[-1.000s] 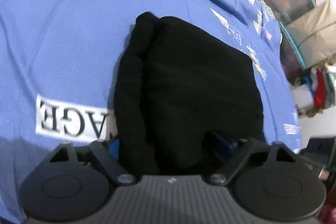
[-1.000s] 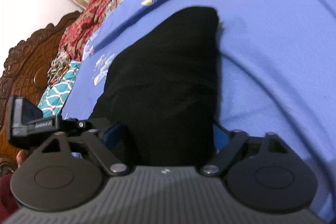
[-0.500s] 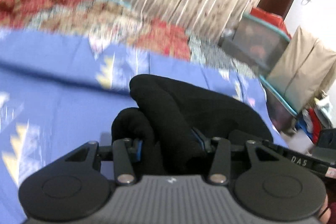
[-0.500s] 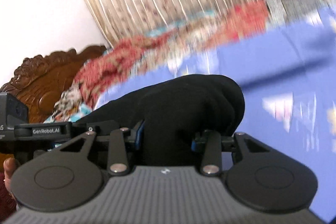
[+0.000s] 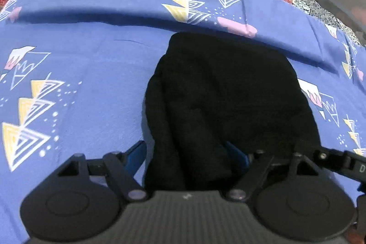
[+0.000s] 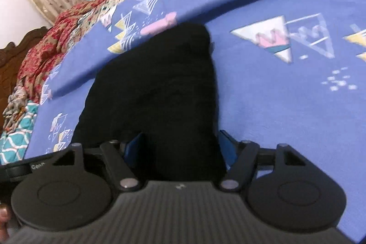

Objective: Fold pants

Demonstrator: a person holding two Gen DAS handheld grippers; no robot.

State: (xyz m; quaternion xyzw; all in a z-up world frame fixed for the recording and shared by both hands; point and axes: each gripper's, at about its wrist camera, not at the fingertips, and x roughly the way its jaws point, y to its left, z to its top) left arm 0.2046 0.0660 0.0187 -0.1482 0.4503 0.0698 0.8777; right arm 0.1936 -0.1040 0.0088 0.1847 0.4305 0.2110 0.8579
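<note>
left gripper (image 5: 187, 159) jaws spread wide, near end of the black pants (image 5: 224, 95) sits between the blue pads, can't tell if they pinch it. right gripper (image 6: 180, 150) same: wide, cloth between, grip unclear. pants bundle runs straight ahead from both, long axis toward the fold in the blue bedsheet (image 5: 91, 65). both equally near, so any next fold goes forward along that axis

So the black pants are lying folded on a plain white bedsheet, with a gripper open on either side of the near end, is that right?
Not quite: the bedsheet is blue with triangle prints, not plain white, as both wrist views show. The rest holds: the black pants lie folded on it, and the left gripper and right gripper each stand open around the near end.
</note>
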